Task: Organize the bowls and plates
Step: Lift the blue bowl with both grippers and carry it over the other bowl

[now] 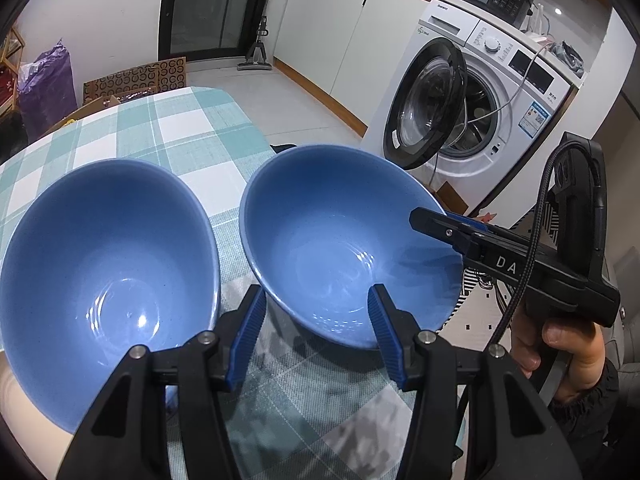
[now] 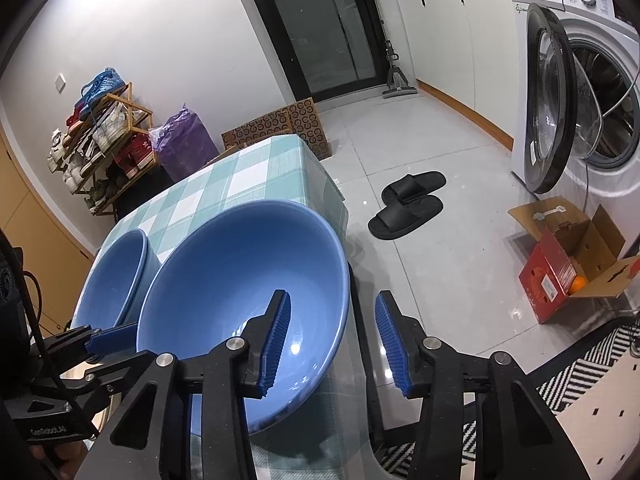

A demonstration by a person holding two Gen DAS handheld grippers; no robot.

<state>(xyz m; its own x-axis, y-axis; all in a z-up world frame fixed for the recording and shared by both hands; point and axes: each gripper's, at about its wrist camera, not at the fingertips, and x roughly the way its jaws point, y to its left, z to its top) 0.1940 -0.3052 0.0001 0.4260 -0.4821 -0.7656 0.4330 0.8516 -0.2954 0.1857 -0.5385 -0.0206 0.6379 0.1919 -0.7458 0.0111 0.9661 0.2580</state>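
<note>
White cabinets, a washing machine (image 1: 472, 92) with its door swung open and a pale tiled floor (image 2: 432, 160) surround the bench (image 1: 192, 128), which wears a teal-and-white checked cloth. Two blue bowls sit side by side on it near its edge. The right bowl (image 1: 344, 248) is straddled by both tools: the left gripper (image 1: 316, 320), angled steeply down, has one finger inside the bowl at its near rim and the other outside; its fingers stand apart and whether they press the wall is unclear. The right gripper (image 2: 330, 340), held in a hand (image 1: 568, 356) from the right, likewise straddles the bowl's right rim, one finger inside, one outside, with a gap showing on the outer side. The left bowl (image 1: 108, 264) sits just beside it, untouched. Black slippers (image 2: 408, 204) lie on the floor.
</note>
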